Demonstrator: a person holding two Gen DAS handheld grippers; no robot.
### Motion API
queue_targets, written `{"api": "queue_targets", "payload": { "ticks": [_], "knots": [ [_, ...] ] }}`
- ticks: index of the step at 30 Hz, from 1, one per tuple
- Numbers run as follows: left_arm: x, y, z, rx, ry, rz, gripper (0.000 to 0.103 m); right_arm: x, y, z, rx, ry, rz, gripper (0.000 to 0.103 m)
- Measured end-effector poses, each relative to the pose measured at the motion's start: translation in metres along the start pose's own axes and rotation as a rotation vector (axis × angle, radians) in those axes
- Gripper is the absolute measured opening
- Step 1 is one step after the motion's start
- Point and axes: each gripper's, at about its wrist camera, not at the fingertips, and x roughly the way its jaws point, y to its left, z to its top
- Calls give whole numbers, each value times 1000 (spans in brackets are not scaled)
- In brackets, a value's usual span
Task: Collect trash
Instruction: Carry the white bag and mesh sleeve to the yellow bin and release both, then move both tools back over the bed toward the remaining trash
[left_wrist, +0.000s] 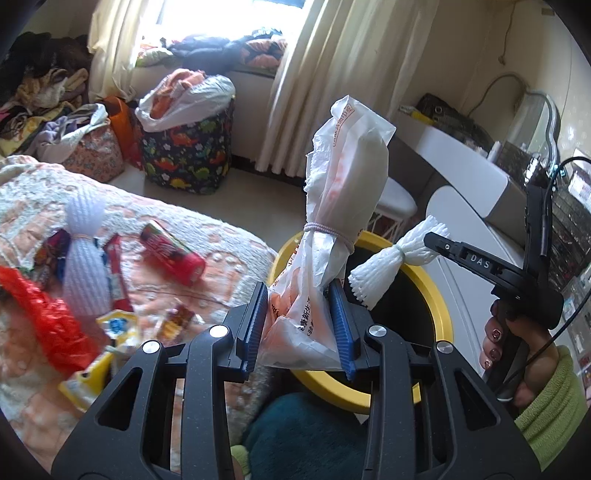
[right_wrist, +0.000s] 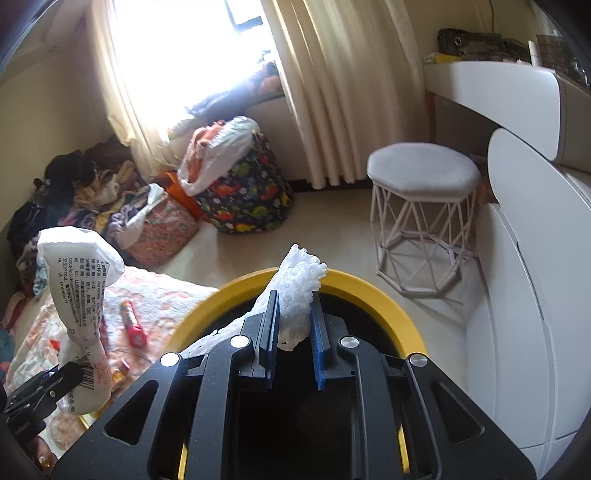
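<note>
Both hand-held grippers carry trash toward the yellow-rimmed bin (left_wrist: 441, 291), the landmark for all positions given here. The left gripper (left_wrist: 299, 317) is clamped on a crumpled white plastic bag (left_wrist: 347, 166) tied at its middle with a pale hair band (left_wrist: 325, 230); the grip lies below the tie, the bulk of the bag stands tall above the jaws, and the bundle sits over the bin's near-left rim rather than over its dark centre. The right gripper (right_wrist: 293, 332) is pinched on a white foam net sleeve (right_wrist: 299, 284), itself cinched at the waist, and hangs over the bin's opening; in the right wrist view one end of the sleeve pokes up beyond the far rim. The right hand (left_wrist: 517, 354), in a green sleeve (left_wrist: 554, 398), holds that tool to the right of the bin. Left of the bin, on the patterned bedspread (left_wrist: 221, 236), more trash waits: a second foam net sleeve (left_wrist: 85, 258), a red candy tube (left_wrist: 171, 253), a red plastic bag (left_wrist: 48, 314) and assorted wrappers (left_wrist: 118, 325). Judged risks: a release now could land the top-heavy bag on the rim and tip it back onto the bedspread; the light foam may drift or cling to a pad; and the two tools, close together above one opening, could collide.
</note>
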Motion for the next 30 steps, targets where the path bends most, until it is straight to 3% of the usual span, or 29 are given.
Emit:
{"api": "queue_targets", "payload": {
  "ticks": [10, 13, 16, 18, 20, 24, 30],
  "knots": [
    [40, -15, -2, 27, 79, -16, 30, 19, -18, -6, 54, 69, -15, 19],
    [49, -12, -4, 20, 99, -11, 36, 23, -22, -5, 79, 83, -3, 30],
    [48, -10, -6, 23, 84, 13, 56, 21, -23, -5, 99, 76, 5, 48],
    [44, -6, -7, 5, 69, 25, 77, 19, -23, -3, 108, 65, 10, 55],
    [35, -2, -8, -9, 33, 50, 90, 17, -21, -2, 110, 51, 15, 56],
    [19, 6, -7, -21, -23, 90, 92, 11, -13, 0, 97, 13, 32, 68],
    [-1, 15, -4, -32, -86, 133, 92, -3, 9, 2, 60, -48, 78, 76]
  ]
}}
